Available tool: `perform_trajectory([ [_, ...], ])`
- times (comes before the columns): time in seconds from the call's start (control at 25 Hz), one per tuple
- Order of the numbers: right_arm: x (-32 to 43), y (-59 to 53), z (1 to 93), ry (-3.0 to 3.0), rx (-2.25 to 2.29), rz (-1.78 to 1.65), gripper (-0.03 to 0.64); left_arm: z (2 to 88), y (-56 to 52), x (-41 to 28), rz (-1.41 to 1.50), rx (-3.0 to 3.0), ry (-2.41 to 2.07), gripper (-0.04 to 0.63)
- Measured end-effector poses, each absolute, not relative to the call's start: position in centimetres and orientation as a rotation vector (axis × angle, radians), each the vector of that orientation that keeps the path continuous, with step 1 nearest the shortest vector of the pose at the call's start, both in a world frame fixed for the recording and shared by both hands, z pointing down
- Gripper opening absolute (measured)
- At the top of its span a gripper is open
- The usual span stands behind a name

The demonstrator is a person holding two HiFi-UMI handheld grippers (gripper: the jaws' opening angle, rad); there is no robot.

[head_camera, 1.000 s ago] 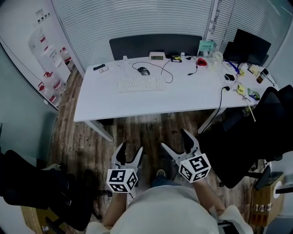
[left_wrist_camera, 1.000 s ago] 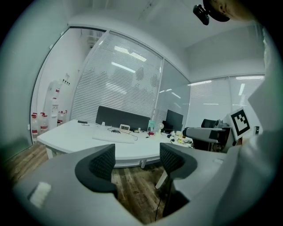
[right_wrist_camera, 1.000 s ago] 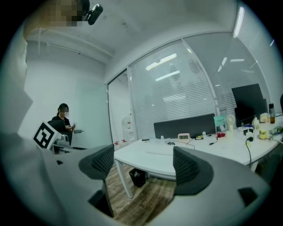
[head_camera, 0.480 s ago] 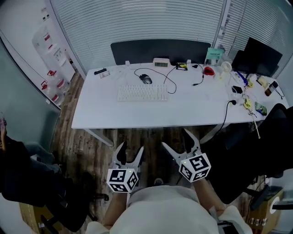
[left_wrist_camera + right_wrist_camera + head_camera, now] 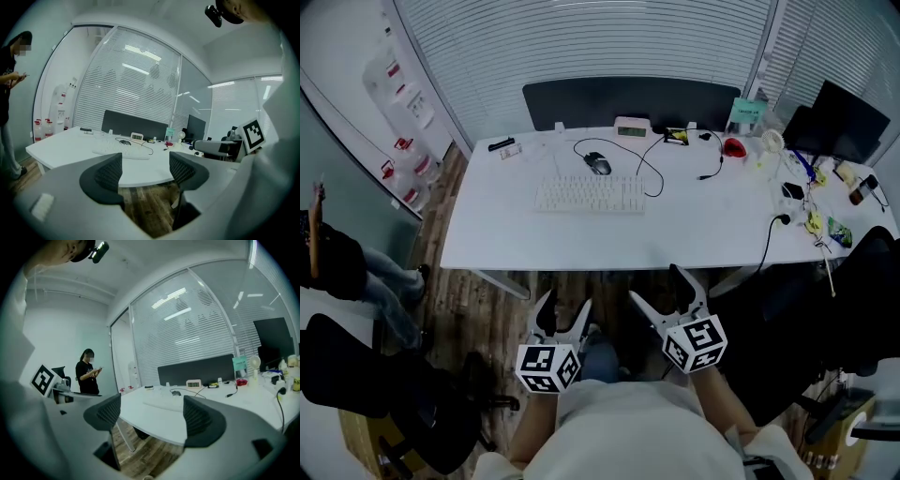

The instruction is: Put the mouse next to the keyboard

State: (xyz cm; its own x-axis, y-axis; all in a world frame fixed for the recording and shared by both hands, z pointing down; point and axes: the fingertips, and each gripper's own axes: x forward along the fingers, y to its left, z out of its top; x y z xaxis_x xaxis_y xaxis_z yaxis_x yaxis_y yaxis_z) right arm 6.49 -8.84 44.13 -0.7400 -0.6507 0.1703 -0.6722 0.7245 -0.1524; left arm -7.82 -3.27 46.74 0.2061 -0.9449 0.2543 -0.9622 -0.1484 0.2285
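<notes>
A dark wired mouse (image 5: 598, 164) lies on the white table (image 5: 581, 234), just behind the white keyboard (image 5: 590, 195); its cable loops to the right. In the gripper views the mouse (image 5: 124, 142) (image 5: 176, 393) and the keyboard (image 5: 119, 150) (image 5: 163, 402) show far off on the table. My left gripper (image 5: 563, 313) and right gripper (image 5: 662, 290) hang over the wood floor in front of the table, well short of it. Both stand open with nothing between the jaws.
A small clock (image 5: 632, 127), a headset cable, a red item (image 5: 733, 147) and desk clutter sit along the table's back and right end. A monitor (image 5: 839, 112) stands at the far right. Black chairs (image 5: 825, 309) flank me. A person (image 5: 89, 372) stands at the left.
The view has shifted slightly toward the table; the person at the left has come into the head view. Both grippers keep their place and stay open.
</notes>
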Motion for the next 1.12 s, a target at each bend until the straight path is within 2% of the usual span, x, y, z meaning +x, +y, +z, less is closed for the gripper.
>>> perform_trajectory([
  [0.4,3.6,-16.0,45.1,-2.793,1.088,0.314,0.390,47.8,-10.2,-10.0,0.069,2.156,-1.754,0.299],
  [1.12,-6.8,-34.9,47.3,-2.707,0.996,0.241,0.390,49.0,-22.9,-19.6,0.070,2.094,-1.758,0.299],
])
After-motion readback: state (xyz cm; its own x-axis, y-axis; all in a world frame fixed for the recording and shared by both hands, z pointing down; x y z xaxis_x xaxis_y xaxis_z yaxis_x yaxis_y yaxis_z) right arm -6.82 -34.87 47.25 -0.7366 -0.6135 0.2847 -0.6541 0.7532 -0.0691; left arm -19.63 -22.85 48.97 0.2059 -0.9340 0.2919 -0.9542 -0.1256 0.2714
